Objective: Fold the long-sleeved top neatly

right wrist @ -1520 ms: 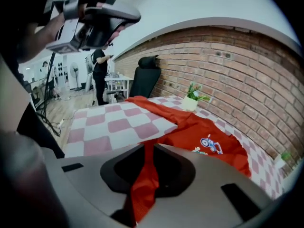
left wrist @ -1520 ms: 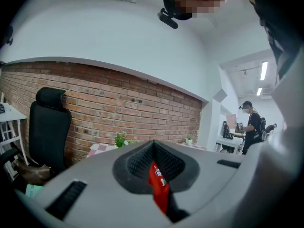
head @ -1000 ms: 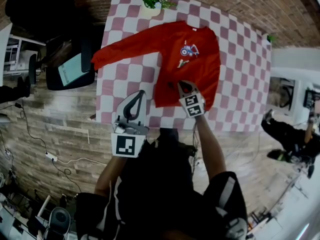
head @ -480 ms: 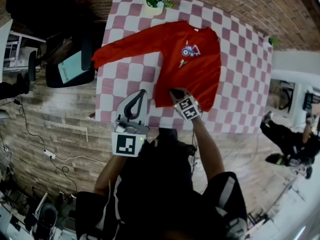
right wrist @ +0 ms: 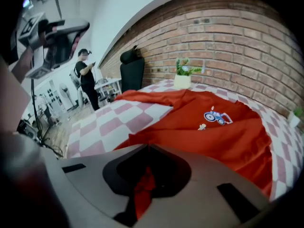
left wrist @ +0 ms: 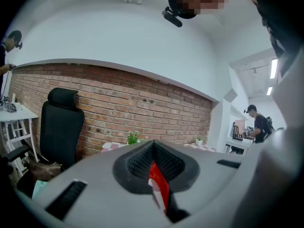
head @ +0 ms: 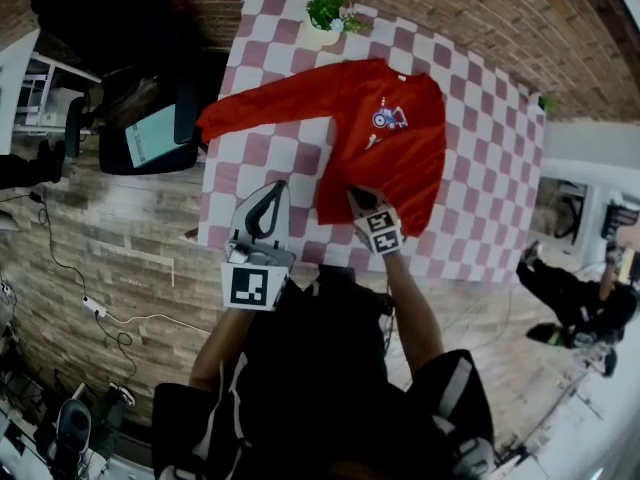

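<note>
The top (head: 390,148) lies on the counter (head: 480,198), collar toward the far edge, with one sleeve (head: 270,98) stretched to the left edge. The right gripper (head: 356,198) is clenched on the top's near end. The left gripper (head: 270,193), closed and empty, is nearer to the sleeve.

Rectangular table (head: 480,168) under pink-and-white checkered cloth, upper centre of frame. On it: red long-sleeved top (head: 390,148), centre-right; small potted green plant (head: 328,18), top edge.
</note>
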### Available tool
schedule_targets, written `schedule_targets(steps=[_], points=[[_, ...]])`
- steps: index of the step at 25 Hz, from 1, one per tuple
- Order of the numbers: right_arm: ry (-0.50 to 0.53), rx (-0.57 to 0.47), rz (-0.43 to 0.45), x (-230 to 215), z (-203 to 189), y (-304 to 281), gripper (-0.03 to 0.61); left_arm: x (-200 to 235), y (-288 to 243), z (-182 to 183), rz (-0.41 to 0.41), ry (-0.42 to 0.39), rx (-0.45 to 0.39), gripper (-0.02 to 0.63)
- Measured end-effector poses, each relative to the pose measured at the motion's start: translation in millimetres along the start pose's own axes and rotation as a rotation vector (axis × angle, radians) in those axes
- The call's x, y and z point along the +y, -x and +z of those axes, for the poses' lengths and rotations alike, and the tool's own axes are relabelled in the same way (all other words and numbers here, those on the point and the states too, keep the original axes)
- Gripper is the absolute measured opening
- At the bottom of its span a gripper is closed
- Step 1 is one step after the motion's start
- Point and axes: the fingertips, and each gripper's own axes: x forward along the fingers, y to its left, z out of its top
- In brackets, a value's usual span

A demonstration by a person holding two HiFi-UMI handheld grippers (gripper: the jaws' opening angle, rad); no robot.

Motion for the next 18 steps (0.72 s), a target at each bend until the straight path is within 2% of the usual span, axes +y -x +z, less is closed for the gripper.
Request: schedule_targets(steps=[3,7,12,18], points=[[-0.068,-0.156,-0.03,3,38,28,0.009,12,4,3,0.015,-0.006,-0.005,0.002],[-0.092,-0.336,-0.075,13,103,75,0.008,29,12,7,0.049,0.009,-0.014,0.002],[-0.045,-0.531,-0.118,40,194,128,0.008,53,20,10,0.087,0.008,-0.025,0.002],[0.017,-0.673,-0.064,97,273,166,0.008,87,32,11,0.137,0.022,-0.036,0.002]])
